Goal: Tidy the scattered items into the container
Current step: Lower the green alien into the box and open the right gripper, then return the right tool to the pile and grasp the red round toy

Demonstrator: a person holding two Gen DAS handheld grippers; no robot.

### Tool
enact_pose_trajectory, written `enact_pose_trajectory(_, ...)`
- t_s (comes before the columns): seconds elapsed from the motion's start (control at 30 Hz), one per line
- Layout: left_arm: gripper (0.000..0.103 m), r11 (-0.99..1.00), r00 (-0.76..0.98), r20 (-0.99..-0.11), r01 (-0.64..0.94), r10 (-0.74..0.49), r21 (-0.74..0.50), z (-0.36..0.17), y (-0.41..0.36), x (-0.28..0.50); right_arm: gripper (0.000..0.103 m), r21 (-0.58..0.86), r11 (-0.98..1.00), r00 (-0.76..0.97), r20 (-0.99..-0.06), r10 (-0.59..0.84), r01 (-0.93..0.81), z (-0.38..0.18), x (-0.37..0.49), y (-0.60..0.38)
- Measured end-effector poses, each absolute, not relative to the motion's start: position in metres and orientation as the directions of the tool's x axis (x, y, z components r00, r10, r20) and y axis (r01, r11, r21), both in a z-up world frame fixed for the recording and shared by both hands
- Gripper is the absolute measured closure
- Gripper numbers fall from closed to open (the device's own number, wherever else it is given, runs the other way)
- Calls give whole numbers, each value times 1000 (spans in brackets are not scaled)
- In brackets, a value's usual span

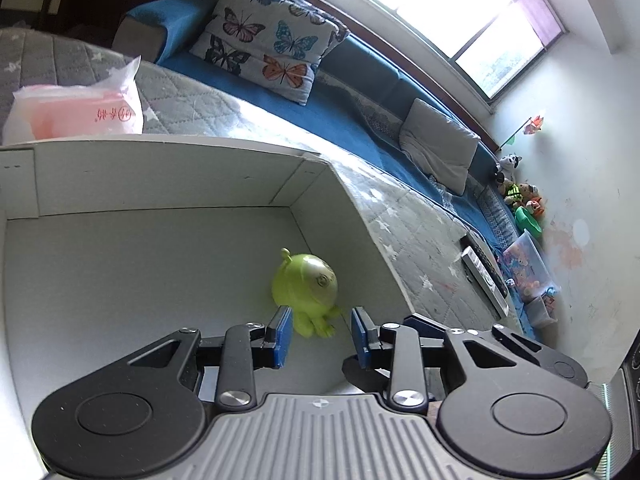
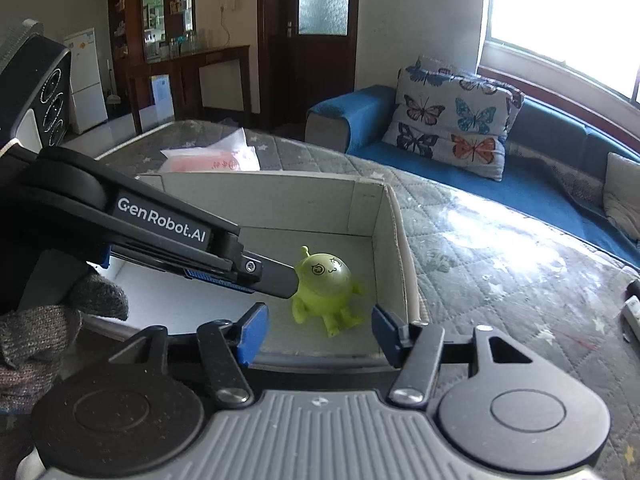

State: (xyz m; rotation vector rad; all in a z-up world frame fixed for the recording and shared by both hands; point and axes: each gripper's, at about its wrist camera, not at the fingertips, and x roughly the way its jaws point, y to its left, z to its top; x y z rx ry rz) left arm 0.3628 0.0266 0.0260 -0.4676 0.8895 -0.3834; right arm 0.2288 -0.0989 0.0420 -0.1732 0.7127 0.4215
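A green alien-like toy [image 1: 306, 290] lies on the floor of a white cardboard box [image 1: 160, 176], near its right wall. My left gripper [image 1: 322, 334] hangs open just short of the toy, and its blue pads do not touch it. In the right wrist view the same toy [image 2: 328, 286] lies in the box [image 2: 280, 200]. My right gripper [image 2: 320, 332] is open above the box's near edge, with nothing between its pads. The left gripper [image 2: 280, 282] reaches in from the left, its tip beside the toy's head, held by a hand in a grey glove [image 2: 48, 320].
The box sits on a grey quilted bed [image 2: 500, 264]. A pink and white plastic bag [image 1: 76, 110] lies behind the box. Remote controls [image 1: 484, 276] rest at the bed's right edge. A blue sofa [image 2: 540, 176] with a butterfly pillow [image 2: 452, 120] stands beyond, and small toys [image 1: 524, 200] are piled by the wall.
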Motion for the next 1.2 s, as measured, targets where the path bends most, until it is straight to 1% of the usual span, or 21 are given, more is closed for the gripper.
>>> enact_pose_trajectory(0.4, 68, 832, 589, -621, 176, -518, -527, 45, 13, 292, 43, 5, 910, 708, -626, 326, -414, 59, 151, -127)
enact_pose_trajectory(0.63, 68, 826, 575, -619, 201, -535, -527, 45, 5, 255, 40, 0, 910, 720, -611, 329, -415, 58, 104, -139)
enact_pose_trajectory(0.9, 68, 835, 550, -644, 213, -532, -508, 34, -5, 223, 40, -10, 911, 721, -615, 320, -413, 50, 63, -146)
enact_pose_trajectory(1.2, 68, 835, 493, -683, 209, -539, -508, 16, -15, 213, 40, 5, 908, 697, -639, 326, -420, 34, 32, -147)
